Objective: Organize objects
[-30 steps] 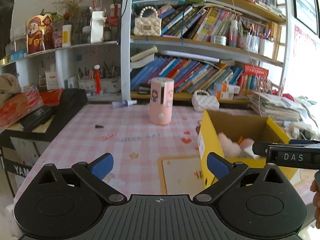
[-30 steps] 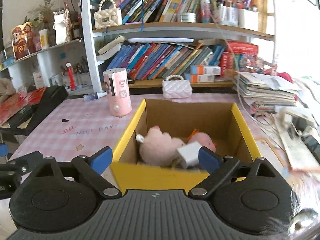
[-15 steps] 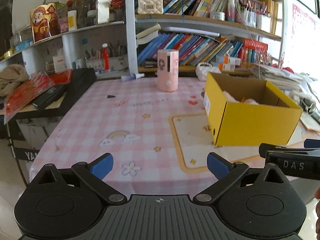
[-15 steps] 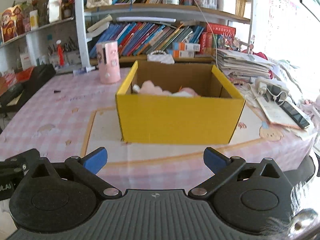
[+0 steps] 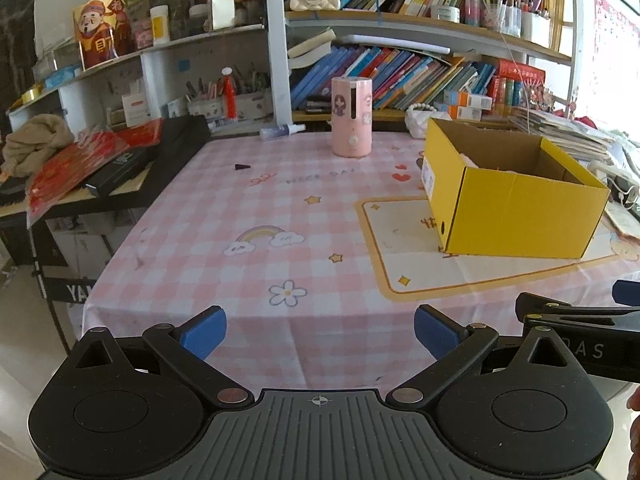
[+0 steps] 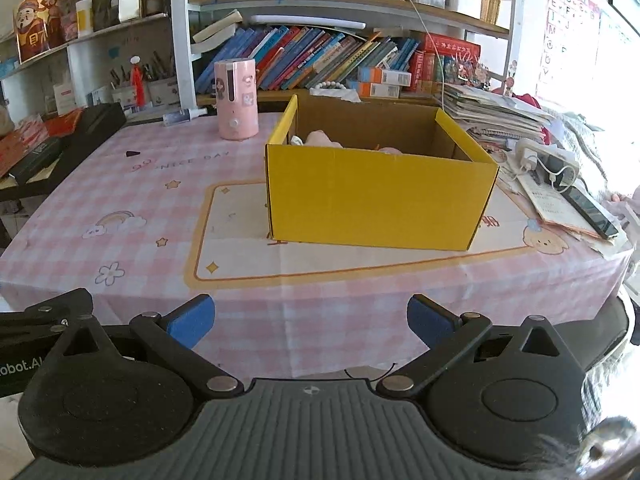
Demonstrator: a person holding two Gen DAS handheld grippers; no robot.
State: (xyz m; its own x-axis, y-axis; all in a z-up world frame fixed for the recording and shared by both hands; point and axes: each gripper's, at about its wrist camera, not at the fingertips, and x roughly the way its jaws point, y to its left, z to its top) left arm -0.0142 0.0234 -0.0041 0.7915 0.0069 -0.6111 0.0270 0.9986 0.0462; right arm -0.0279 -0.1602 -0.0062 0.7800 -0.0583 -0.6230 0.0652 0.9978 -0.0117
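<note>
A yellow cardboard box (image 5: 516,204) (image 6: 376,200) stands on the pink checked tablecloth (image 5: 248,216) (image 6: 132,196), right of centre. Pink plush toys (image 6: 322,139) peek over its rim; most of the inside is hidden. My left gripper (image 5: 318,330) hangs open over the table's near edge, nothing between its blue pads (image 5: 202,330). My right gripper (image 6: 310,320) is open too, in front of the box and well short of it, empty. In the left wrist view the right gripper's black finger (image 5: 576,314) shows at the lower right.
A pink cylindrical device (image 5: 352,117) (image 6: 236,98) stands at the back of the table, with a small black piece (image 5: 241,167) and a spray bottle (image 5: 280,132) near it. Shelves of books (image 6: 320,56) rise behind. Papers, a phone (image 6: 592,210) and a charger lie right of the box. A black side table (image 5: 120,168) stands left.
Both grippers have drawn back and down from over the box to the table's near edge. The right gripper's jaws opened a little wider. The toys stayed in the box.
</note>
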